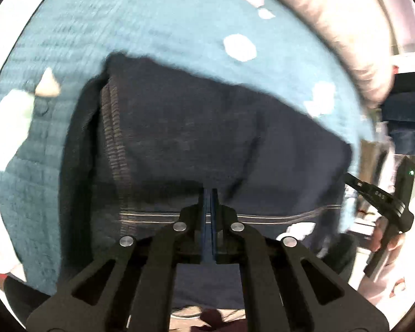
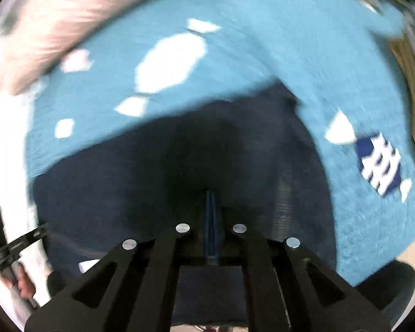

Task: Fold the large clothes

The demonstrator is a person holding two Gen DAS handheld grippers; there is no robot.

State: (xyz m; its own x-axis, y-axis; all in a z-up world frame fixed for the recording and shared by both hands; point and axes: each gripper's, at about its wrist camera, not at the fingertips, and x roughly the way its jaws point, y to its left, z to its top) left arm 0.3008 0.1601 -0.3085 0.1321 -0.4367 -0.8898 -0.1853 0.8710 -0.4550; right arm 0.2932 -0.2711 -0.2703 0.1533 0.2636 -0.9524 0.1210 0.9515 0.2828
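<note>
A dark navy garment (image 1: 179,127) with a light stitched hem lies on a light blue blanket (image 1: 166,22) patterned with white shapes. In the left wrist view my left gripper (image 1: 210,192) is shut on the garment's hem edge, and the stitched line runs across right at the fingers. The right wrist view shows the same navy garment (image 2: 124,179) spread over the blue blanket (image 2: 262,41). There my right gripper (image 2: 210,193) is shut on the dark cloth, which bunches around the fingertips. Both views are motion-blurred.
A pink fluffy cover (image 1: 332,22) borders the blanket's far side and appears again as the pink cover (image 2: 55,8). A hand (image 1: 393,243) holding the other tool shows at the right edge. A navy-and-white striped patch (image 2: 379,163) sits on the blanket.
</note>
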